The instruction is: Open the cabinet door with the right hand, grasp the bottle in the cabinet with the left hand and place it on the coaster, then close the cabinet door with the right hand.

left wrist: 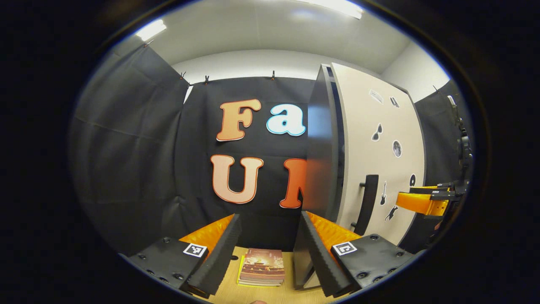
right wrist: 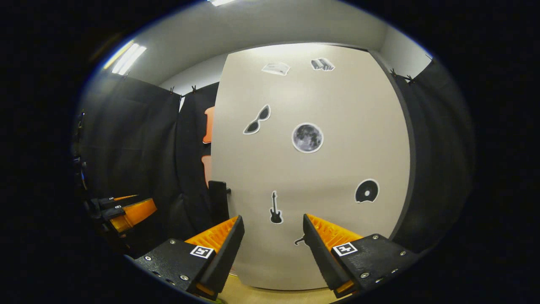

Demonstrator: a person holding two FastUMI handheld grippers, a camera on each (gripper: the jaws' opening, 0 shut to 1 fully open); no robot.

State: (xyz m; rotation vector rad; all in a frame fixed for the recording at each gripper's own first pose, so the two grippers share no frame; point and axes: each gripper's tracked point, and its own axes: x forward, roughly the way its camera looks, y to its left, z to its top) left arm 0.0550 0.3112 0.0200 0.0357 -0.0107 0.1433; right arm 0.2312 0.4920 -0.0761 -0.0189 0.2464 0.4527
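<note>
The tall cabinet's dark side panel (left wrist: 321, 147) stands at the right of the left gripper view. Its cream door (left wrist: 371, 135), dotted with black stickers, lies against the cabinet front, and a thin gap shows along its near edge. A dark vertical handle (left wrist: 368, 203) sits low on the door. My left gripper (left wrist: 269, 216) is open and holds nothing, pointing at the cloth wall left of the cabinet. My right gripper (right wrist: 273, 217) is open and faces the door (right wrist: 312, 169) squarely. The handle (right wrist: 218, 200) lies to the left of it.
A small stack of books (left wrist: 261, 267) lies on the wooden table (left wrist: 236, 291) between the left gripper's fingers. The right gripper (left wrist: 424, 203) hovers beyond the door at the far right. The left gripper (right wrist: 126, 213) shows at the far left of the right gripper view.
</note>
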